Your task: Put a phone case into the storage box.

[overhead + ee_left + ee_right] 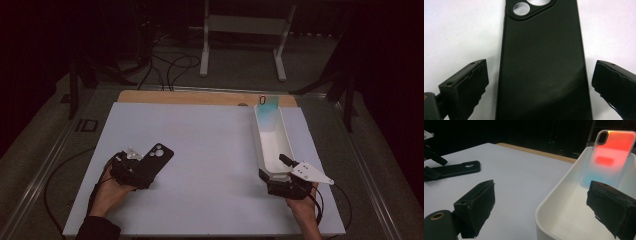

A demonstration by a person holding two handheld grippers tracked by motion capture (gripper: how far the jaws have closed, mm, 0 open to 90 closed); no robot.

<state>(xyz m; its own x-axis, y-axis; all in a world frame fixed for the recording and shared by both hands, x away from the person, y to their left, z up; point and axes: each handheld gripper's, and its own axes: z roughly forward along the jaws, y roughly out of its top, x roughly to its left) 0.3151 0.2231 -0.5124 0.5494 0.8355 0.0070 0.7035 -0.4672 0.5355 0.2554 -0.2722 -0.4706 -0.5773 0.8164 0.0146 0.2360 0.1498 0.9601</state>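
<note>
Two grippers spread: left gripper (pixel 539 82) straddles black case (pixel 541 65); right gripper (pixel 544 207) view reveals iridescent case (pixel 610 157) colours.

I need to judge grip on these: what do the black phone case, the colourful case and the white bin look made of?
Black phone case: likely soft matte silicone or rubber; dull, even sheen. Colourful case: seemingly glossy translucent plastic with a shifting red-to-blue tint. White bin: probably smooth moulded plastic, rounded rim, soft gloss.

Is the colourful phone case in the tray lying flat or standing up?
Standing: the colourful case leans against the tray's far end wall.
</note>
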